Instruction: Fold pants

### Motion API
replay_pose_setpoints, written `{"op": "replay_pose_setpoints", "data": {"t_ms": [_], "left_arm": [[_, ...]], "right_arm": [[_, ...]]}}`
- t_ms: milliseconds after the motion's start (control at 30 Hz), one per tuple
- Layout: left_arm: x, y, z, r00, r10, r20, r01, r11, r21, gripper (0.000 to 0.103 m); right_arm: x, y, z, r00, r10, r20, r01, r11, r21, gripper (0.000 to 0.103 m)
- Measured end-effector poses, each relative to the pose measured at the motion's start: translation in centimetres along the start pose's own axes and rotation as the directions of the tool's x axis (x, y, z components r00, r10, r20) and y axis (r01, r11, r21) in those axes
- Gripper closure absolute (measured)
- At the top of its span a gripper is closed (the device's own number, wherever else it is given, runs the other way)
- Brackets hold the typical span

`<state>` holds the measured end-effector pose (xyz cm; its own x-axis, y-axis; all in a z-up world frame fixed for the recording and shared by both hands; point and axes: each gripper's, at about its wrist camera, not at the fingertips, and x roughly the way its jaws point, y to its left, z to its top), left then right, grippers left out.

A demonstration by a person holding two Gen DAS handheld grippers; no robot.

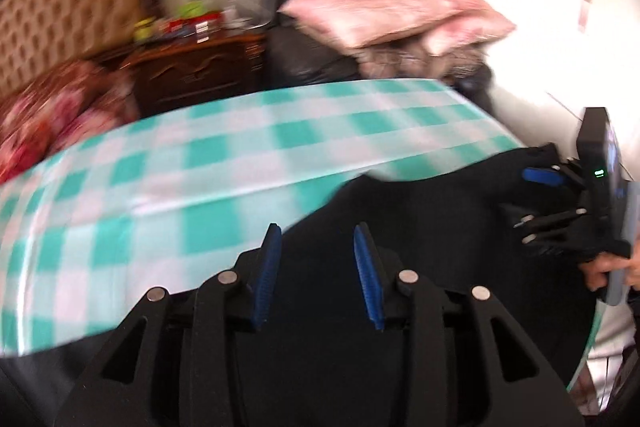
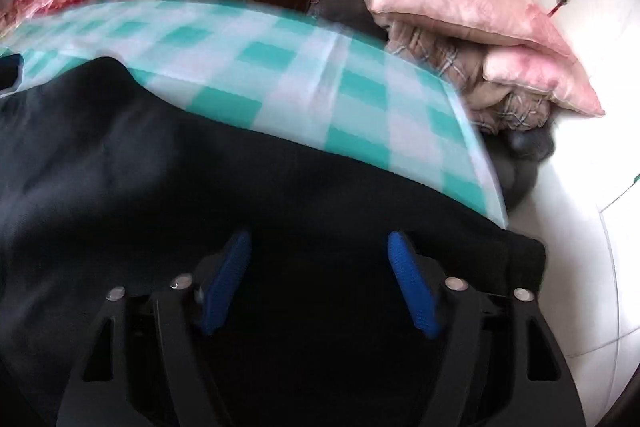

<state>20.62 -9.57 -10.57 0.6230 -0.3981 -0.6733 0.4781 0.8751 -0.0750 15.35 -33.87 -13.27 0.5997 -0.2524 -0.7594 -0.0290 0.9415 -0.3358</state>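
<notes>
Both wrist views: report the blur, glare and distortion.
Left wrist view: motion blur smears the checked cloth; blown-out glare at right; table edge bows. Right wrist view: milder blur; black pants lose detail; white floor overexposed.

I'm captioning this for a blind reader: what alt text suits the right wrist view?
Open right tongs with blue pads hover over black pants spread on a green-checked tablecloth. Pink pillows lie beyond the table; the image is blurred.
</notes>
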Motion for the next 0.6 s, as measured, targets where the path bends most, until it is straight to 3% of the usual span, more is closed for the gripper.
{"op": "replay_pose_setpoints", "data": {"t_ms": [100,133,200,267,333,400,467,600], "left_arm": [[3.1,-3.8,1.3,0.995,-0.096,-0.026,0.098,0.993,0.073,0.068],[4.8,-5.2,1.8,0.993,-0.109,-0.05,0.113,0.989,0.093,0.073],[7.3,-6.6,2.4,0.991,-0.108,-0.082,0.117,0.986,0.115,0.076],[10.5,-7.5,2.8,0.988,-0.06,-0.142,0.08,0.986,0.144,0.08],[11.5,-7.4,3.0,0.987,-0.037,-0.154,0.059,0.988,0.142,0.08],[9.4,-7.1,3.4,0.993,-0.065,-0.103,0.075,0.992,0.102,0.078],[5.3,-6.7,2.8,0.995,-0.095,-0.029,0.097,0.993,0.062,0.065],[-0.6,-6.0,-1.2,0.996,-0.094,0.0,0.094,0.996,0.006,0.064]], "right_arm": [[0.1,-0.6,0.0,1.0,0.021,-0.019,-0.02,0.999,0.044,0.026],[0.1,-0.5,0.0,1.0,0.018,-0.021,-0.017,0.999,0.039,0.026],[0.0,-0.5,-0.1,1.0,0.017,-0.02,-0.016,0.999,0.04,0.026],[-0.1,-0.6,-0.2,1.0,0.02,-0.017,-0.019,0.999,0.044,0.026],[0.2,-1.1,-0.1,0.999,0.037,-0.024,-0.035,0.997,0.064,0.025],[0.0,-1.6,-0.2,0.999,0.049,-0.015,-0.047,0.995,0.082,0.025],[-2.0,-2.8,-0.9,0.999,0.013,0.033,-0.017,0.991,0.135,0.025],[-5.2,-5.0,-3.8,0.998,0.0,0.067,-0.016,0.97,0.241,0.024]]}}
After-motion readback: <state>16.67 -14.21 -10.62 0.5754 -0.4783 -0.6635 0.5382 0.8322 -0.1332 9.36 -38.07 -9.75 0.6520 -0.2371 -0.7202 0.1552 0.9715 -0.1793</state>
